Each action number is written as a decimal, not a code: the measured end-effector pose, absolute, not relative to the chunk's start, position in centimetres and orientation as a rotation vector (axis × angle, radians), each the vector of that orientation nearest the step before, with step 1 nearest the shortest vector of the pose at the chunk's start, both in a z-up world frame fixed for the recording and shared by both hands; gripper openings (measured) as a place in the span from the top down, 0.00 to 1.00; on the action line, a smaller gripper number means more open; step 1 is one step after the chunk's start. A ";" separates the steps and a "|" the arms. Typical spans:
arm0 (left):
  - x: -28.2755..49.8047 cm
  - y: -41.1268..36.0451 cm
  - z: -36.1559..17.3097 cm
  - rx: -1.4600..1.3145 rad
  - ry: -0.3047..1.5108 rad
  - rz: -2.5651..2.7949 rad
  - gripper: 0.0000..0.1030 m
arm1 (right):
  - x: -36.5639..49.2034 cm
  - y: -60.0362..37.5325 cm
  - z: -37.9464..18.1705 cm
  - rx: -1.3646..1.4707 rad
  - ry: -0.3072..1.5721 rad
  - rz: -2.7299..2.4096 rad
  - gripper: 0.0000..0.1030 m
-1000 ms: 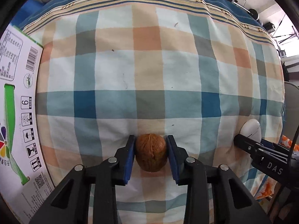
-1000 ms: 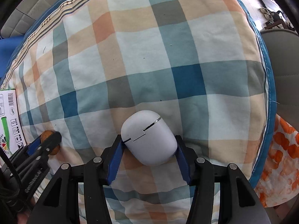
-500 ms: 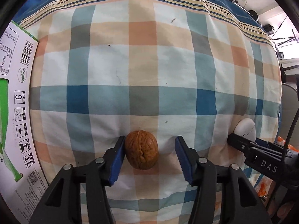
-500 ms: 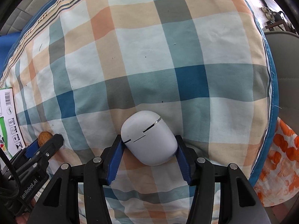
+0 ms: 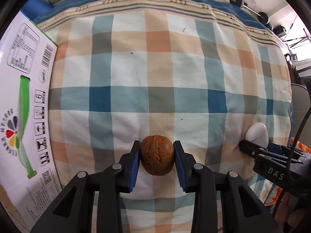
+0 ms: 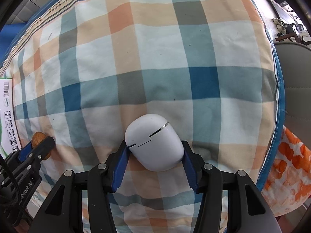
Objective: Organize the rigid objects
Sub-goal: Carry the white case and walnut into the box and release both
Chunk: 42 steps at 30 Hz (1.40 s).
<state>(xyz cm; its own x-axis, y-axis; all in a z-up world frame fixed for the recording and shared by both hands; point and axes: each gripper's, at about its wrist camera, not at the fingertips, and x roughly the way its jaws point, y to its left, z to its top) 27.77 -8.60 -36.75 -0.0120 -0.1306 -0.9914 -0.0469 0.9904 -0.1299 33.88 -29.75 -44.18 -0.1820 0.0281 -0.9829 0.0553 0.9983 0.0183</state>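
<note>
Walnut (image 5: 157, 158) clamped between the blue pads of the left gripper (image 5: 157, 153), over the checked cloth (image 5: 136, 73), gripper pointing down. Right gripper (image 6: 154, 151) clenched on a white earbud case (image 6: 154, 147), lid seam facing up, above the same cloth. Printed cardboard box (image 5: 25, 101) lies along the cloth's left edge. Both grippers sit near each other, side by side.

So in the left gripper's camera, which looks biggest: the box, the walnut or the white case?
1. The box: it fills the picture's left edge.
2. The walnut, held in the left gripper.
3. The white case, partly hidden by the right gripper.
The walnut sits nearest the camera, so its lead over the case is unsure.
</note>
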 end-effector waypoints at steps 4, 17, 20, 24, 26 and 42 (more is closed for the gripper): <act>26.9 -9.6 -34.6 -0.103 1.539 -0.095 0.70 | 32.2 -29.7 -43.1 0.076 1.733 -0.012 0.47; 25.6 -7.2 -26.8 -0.095 1.402 -0.195 0.70 | 27.5 -25.8 -35.9 0.110 1.624 0.011 0.47; 25.2 -5.7 -25.3 -0.115 1.366 -0.212 0.70 | 27.0 -24.1 -33.4 0.114 1.592 0.019 0.47; 24.8 -2.1 -22.8 -0.146 1.318 -0.224 0.70 | 26.5 -21.4 -29.7 0.112 1.547 0.056 0.47; 24.4 -0.3 -21.7 -0.165 1.301 -0.227 0.70 | 26.4 -19.9 -27.9 0.118 1.530 0.080 0.47; 21.7 21.7 -21.5 -0.165 1.311 -0.049 0.70 | 24.4 3.1 -25.1 0.146 1.524 0.322 0.47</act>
